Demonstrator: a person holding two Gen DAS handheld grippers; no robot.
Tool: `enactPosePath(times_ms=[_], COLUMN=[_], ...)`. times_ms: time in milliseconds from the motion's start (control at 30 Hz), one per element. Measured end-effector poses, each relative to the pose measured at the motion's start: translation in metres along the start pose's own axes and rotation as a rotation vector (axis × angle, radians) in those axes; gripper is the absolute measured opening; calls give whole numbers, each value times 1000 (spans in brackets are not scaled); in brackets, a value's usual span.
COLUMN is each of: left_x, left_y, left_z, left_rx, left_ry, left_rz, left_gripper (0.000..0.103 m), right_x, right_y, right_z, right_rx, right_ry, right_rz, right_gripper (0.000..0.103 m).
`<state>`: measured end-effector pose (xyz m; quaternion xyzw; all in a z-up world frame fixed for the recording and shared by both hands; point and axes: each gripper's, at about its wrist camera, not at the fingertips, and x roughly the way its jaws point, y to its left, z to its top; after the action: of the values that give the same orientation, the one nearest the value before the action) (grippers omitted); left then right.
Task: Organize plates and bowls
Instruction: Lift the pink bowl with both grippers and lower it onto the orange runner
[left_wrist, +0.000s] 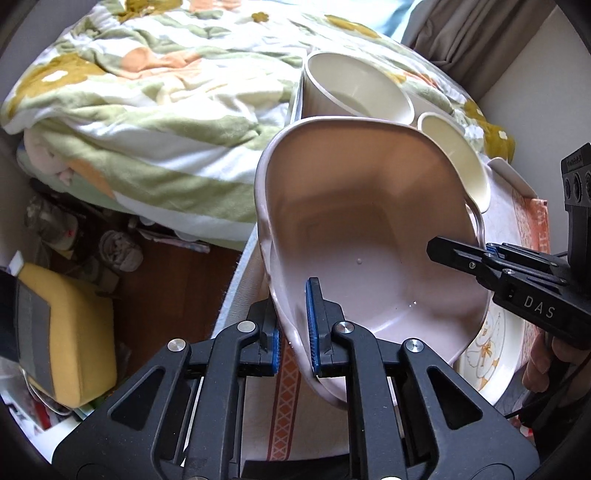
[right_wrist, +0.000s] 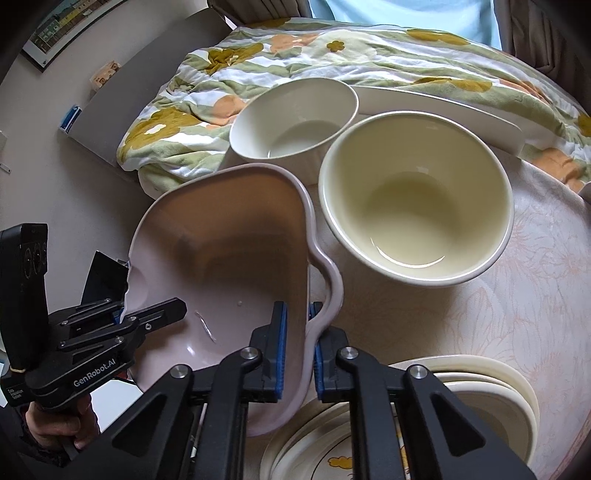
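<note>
A: Scene logged, largest first. The table (right_wrist: 517, 295) is covered by a pale floral cloth; a bed (left_wrist: 147, 92) is seen beyond its far edge. Held above the table's left edge is the pink dish (left_wrist: 369, 229), wavy-rimmed and tilted, its low end toward the cameras.

B: Grip status?

A: The dish is gripped from both sides. The left gripper (left_wrist: 295, 332) is clamped on the near-left rim, one pad inside, one outside. The right gripper (right_wrist: 297, 350) is clamped on the opposite rim wall in the same way. No gap is seen between pads and rim on either side.

B: Other items?

A: A cream bowl (right_wrist: 417, 206) is noted just beside the dish, toward the table's middle. A white bowl (right_wrist: 295, 118) sits behind it near the far edge, with a white tray (right_wrist: 443, 110) at its right. Stacked plates (right_wrist: 480, 391) lie at the near edge, partly under the dish; whether contact is made cannot be told.

B: Risks?

A: Judged as follows. Both grips are taken on a thin, glossy, curved rim, so slippage may be caused if the two hands are moved unevenly. The dish's right lobe is close to the cream bowl; a knock may result if it is swung right. If it is lowered tilted onto the plates, chipping or an unstable stack may be produced.
</note>
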<state>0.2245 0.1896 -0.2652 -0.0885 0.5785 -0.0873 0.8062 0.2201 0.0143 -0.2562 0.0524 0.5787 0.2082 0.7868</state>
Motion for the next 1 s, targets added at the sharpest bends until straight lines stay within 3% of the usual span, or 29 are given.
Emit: enactPosePath(times_ms=[233, 533, 767, 1000], left_x=[-52, -86, -65, -7], left_y=[-34, -137, -254, -365], left_z=[12, -2, -37, -79], left_rx=[84, 148, 205, 263], left_ry=[-81, -140, -107, -8], left_rz=[34, -5, -67, -144], left_gripper=[10, 10, 10, 10], right_x=[-51, -138, -198, -235], right_y=[4, -40, -117, -206], right_z=[-7, -40, -89, -147], right_rx=[23, 69, 125, 212], right_ry=[-105, -214, -242, -243], right_rz=[22, -1, -62, -142], right_gripper=[11, 11, 11, 11])
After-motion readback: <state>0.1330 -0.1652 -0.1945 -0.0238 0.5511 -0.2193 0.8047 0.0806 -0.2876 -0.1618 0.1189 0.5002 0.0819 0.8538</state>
